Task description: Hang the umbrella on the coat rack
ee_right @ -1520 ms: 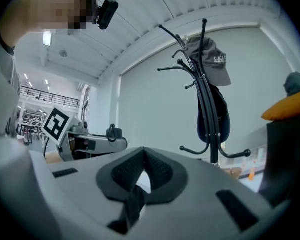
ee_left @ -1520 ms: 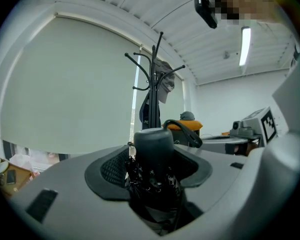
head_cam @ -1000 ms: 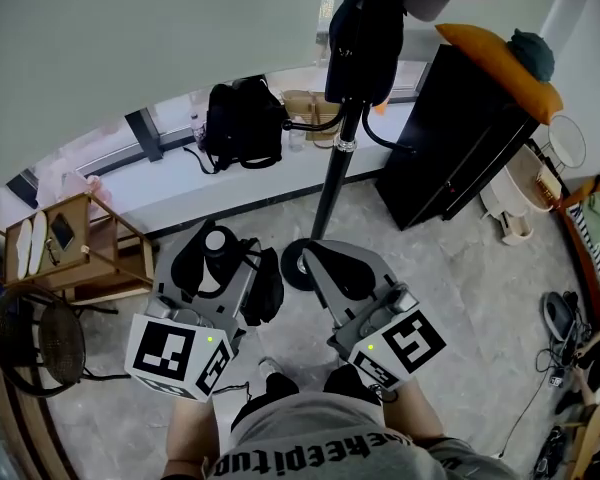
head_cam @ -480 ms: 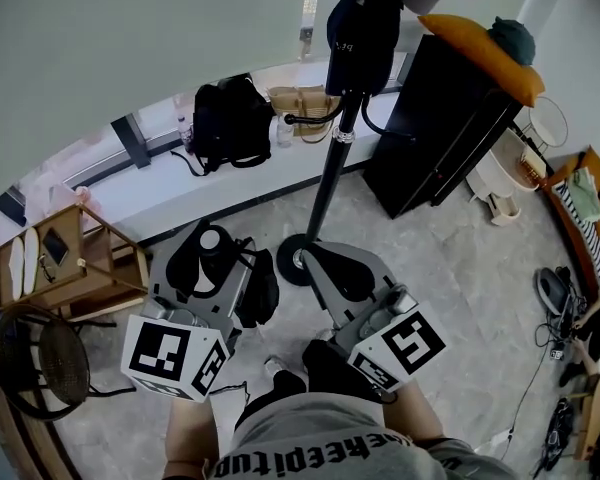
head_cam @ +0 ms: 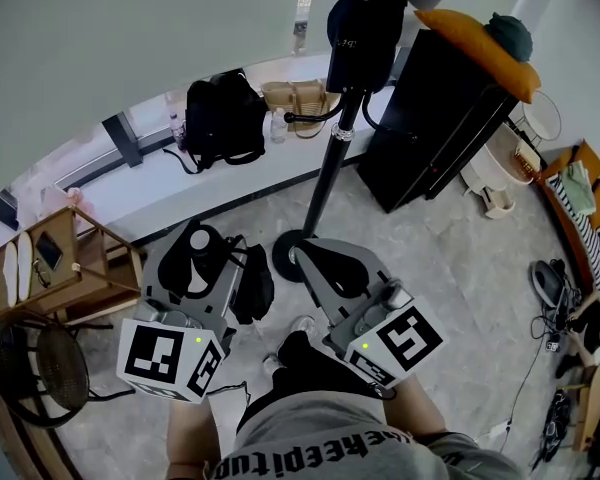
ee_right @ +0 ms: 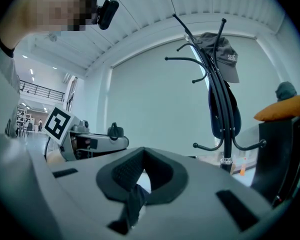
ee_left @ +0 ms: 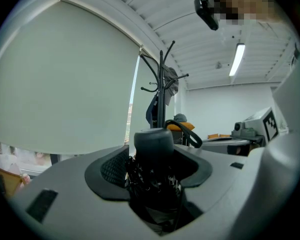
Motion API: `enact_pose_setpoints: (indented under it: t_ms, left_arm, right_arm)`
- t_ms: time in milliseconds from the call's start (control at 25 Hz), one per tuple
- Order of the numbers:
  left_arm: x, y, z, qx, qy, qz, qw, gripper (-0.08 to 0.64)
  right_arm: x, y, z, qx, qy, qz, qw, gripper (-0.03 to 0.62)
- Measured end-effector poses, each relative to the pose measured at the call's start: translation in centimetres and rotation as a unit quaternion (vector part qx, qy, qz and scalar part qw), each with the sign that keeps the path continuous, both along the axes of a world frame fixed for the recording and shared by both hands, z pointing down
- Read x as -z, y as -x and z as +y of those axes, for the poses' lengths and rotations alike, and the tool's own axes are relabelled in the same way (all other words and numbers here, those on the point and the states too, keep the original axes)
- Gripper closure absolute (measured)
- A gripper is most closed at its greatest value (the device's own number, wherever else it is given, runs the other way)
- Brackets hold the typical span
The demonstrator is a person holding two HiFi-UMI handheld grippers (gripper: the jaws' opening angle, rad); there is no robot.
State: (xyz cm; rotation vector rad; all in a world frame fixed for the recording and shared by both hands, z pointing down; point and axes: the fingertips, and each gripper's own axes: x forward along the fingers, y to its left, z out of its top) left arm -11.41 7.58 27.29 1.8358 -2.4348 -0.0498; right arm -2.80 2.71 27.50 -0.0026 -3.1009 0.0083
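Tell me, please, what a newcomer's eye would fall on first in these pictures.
First comes the tall black coat rack in the middle of the head view, with a dark garment hanging at its top. Next, close to the person, the left claw is shut on a folded black umbrella, with the right claw beside it.

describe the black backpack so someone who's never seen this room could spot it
Find the long white window ledge along the wall. Left of the coat rack, the black backpack sits on it with straps trailing. It is the only big dark thing there; the tan bag beside it is pale and smaller.
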Motion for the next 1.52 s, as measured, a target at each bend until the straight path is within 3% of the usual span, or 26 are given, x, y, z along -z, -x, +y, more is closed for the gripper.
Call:
enact_pose_setpoints:
  t_ms: [880,1520]
  left_arm:
    - [-0.1,5.7,-5.0,0.007,0.009,0.002,0.9999,0.302]
    - [-0.2,8.1,-10.2,0.015,0.01,-0.006,0.9998,0.302]
  right_arm:
    - [0.4,5.4,-5.4,0.0,0.003,-0.002,1.0,0.581]
    - [1.4,7.0,-10.7,0.002,-0.005,-0.021,1.0,0.581]
